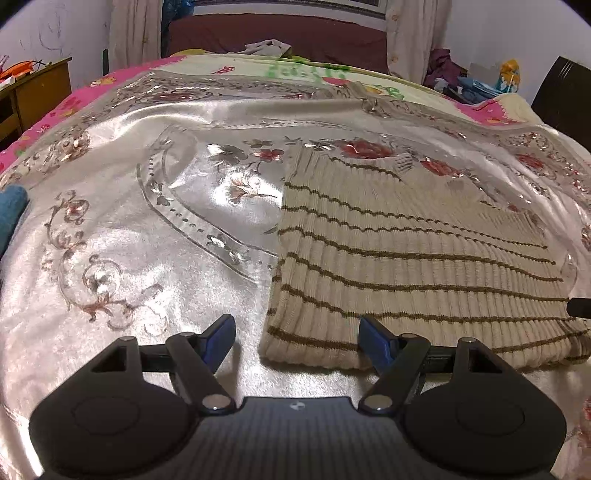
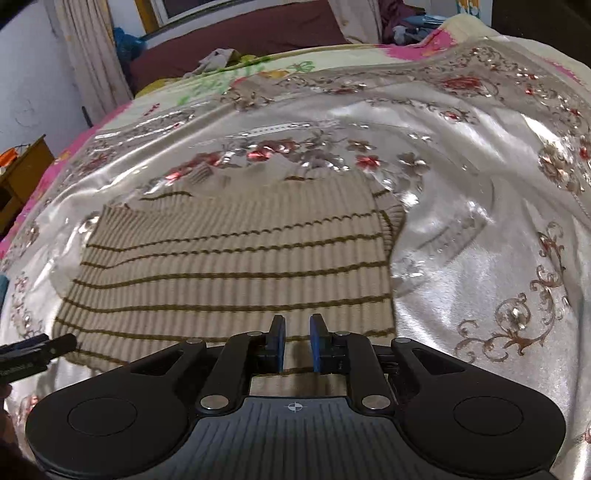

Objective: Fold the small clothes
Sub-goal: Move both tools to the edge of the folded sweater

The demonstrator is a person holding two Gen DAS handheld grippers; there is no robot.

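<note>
A small beige ribbed knit garment with thin brown stripes (image 1: 417, 258) lies flat and folded on the shiny floral bedspread (image 1: 122, 236). My left gripper (image 1: 297, 334) is wide open and empty, hovering over the garment's near left corner. In the right wrist view the garment (image 2: 236, 266) lies ahead. My right gripper (image 2: 296, 341) is above its near hem, jaws narrowly apart with nothing between them. The left gripper's tip (image 2: 40, 350) shows at the left edge of that view.
A wooden desk (image 1: 40, 92) stands at the far left. Curtains (image 1: 133, 29) and a dark red headboard (image 1: 280, 37) are at the back. A clutter pile (image 1: 476, 81) sits far right. A blue cloth (image 1: 13, 210) lies at the left edge.
</note>
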